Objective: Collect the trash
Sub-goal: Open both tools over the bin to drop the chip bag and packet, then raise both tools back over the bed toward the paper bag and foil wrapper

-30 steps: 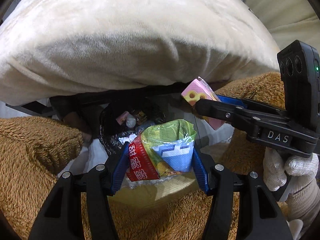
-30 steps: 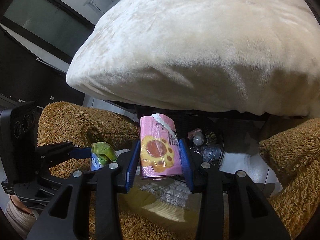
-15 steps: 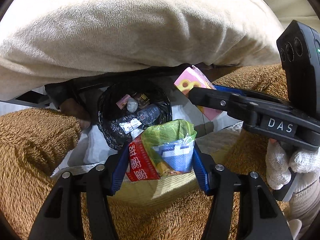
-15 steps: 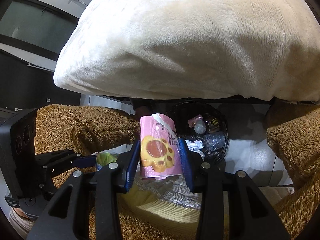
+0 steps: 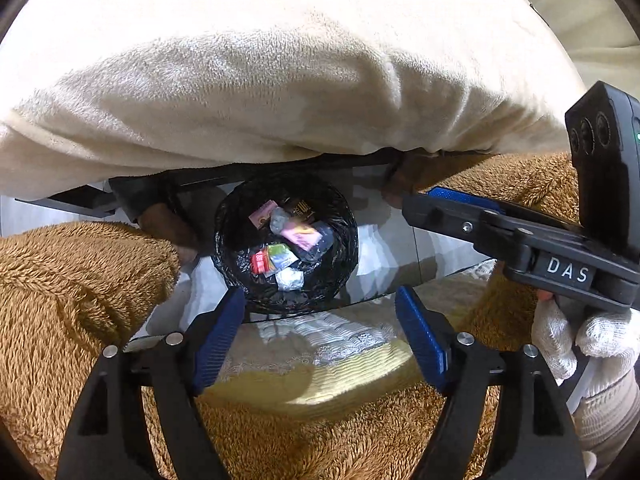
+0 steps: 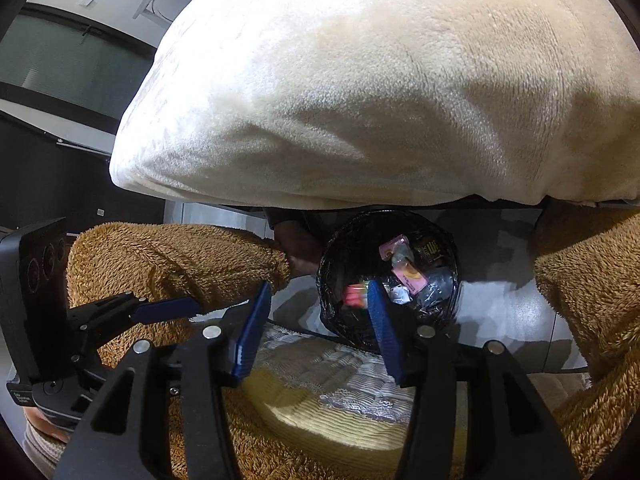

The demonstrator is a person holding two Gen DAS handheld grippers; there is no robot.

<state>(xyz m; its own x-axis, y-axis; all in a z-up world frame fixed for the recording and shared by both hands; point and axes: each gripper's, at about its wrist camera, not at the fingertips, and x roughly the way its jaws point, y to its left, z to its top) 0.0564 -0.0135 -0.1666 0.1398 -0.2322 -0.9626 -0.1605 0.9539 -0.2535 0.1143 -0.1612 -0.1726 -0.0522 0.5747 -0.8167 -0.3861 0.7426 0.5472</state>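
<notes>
Both tongs hang over a black-lined trash bin (image 5: pixel 286 240), pointing steeply down at it. Left tongs (image 5: pixel 320 334) are spreading apart with nothing between their blue pads; the bin sits just beyond their tips, on the pale floor. Right tongs (image 6: pixel 316 330) are spreading too, also bare, with the bin (image 6: pixel 388 280) just past the right-hand pad. Down inside the bin lie a pink wrapper (image 5: pixel 301 237) and a green and red packet (image 5: pixel 274 258) among other crumpled bits. A gloved hand (image 5: pixel 588 344) grips the right tongs' handle, off to the right of the left tongs. Beyond the bin a cream blanket (image 5: pixel 280 80) bulges over everything. Brown fuzzy fabric (image 5: pixel 72 288) flanks both tongs, and a yellow cloth (image 5: pixel 312 380) lies directly beneath them.
</notes>
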